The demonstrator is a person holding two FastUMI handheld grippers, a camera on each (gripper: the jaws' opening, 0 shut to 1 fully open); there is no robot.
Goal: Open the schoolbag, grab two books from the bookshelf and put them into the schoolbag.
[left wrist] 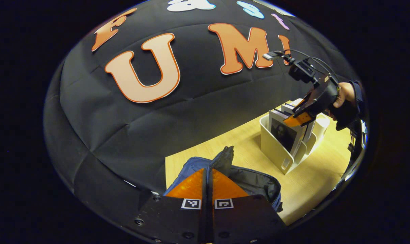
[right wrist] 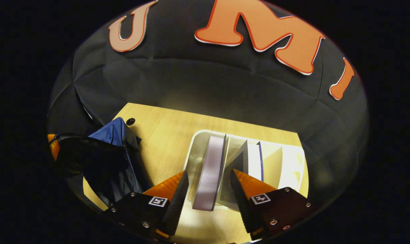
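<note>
The blue schoolbag (left wrist: 255, 183) lies on the wooden table with its dark inside showing. My left gripper (left wrist: 207, 176) is shut on a dark flap of the bag's edge (left wrist: 225, 157), which stands up between the fingers. In the right gripper view the schoolbag (right wrist: 106, 162) rises to a blue peak at the left. A white bookshelf rack (right wrist: 293, 162) holds upright books. My right gripper (right wrist: 209, 173) is open, one finger on each side of the pale-edged book (right wrist: 213, 152) without pressing it. From the left gripper view, the right gripper (left wrist: 301, 118) hangs over the rack (left wrist: 274, 149), above the portrait-cover book (left wrist: 286, 134).
A second book (right wrist: 254, 159) stands in the neighbouring slot of the rack. A person's hand (left wrist: 344, 95) holds the right gripper. The light wood table (right wrist: 167, 135) has bare surface between bag and rack, and a small round hole (right wrist: 130, 121) near its back edge.
</note>
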